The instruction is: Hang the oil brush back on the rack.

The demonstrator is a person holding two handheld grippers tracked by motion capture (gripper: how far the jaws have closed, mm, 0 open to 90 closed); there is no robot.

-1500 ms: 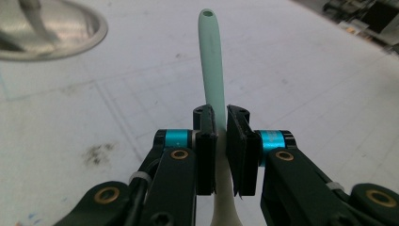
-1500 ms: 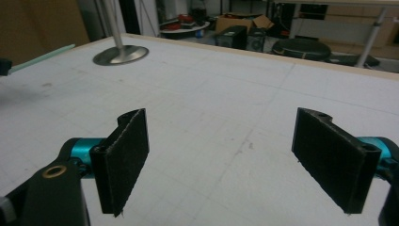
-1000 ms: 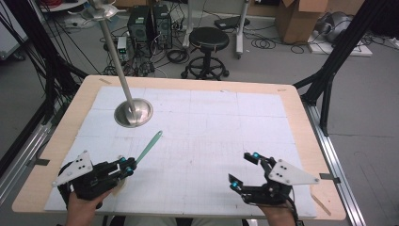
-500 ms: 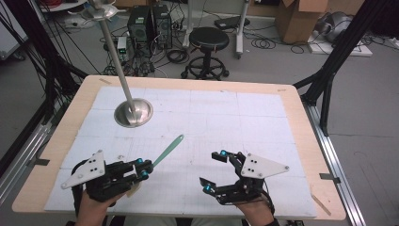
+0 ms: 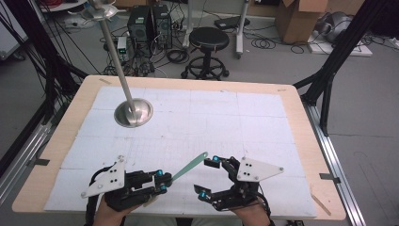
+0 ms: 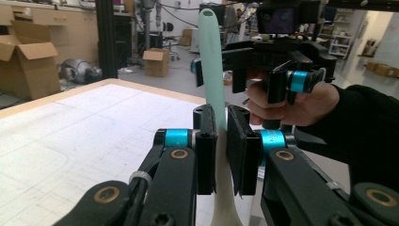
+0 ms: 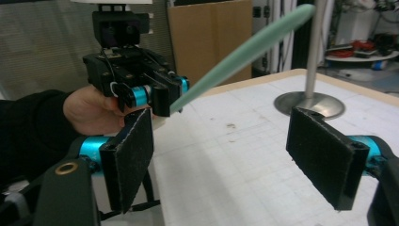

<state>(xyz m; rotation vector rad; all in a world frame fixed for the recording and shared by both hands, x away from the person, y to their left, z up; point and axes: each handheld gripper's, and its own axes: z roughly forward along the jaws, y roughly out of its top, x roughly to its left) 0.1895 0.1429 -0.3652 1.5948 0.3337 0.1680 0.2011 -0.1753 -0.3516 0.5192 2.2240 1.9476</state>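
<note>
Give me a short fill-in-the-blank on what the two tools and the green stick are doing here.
1. The left tool is shut on the ____ end of the green stick.
2. The right tool has jaws that stand ____, with nothing pressed between them.
3. The stick's free tip points toward the ____ tool.
4. The metal stand sits on the table's far ____ part in the high view.

Missing words: white; open; right; left

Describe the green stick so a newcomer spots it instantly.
Start at the white mat on the wooden table, then go to its near edge. The left tool clamps a slim mint-green stick slanting up toward the open right tool; everything nearby is black, blue or grey.
</note>
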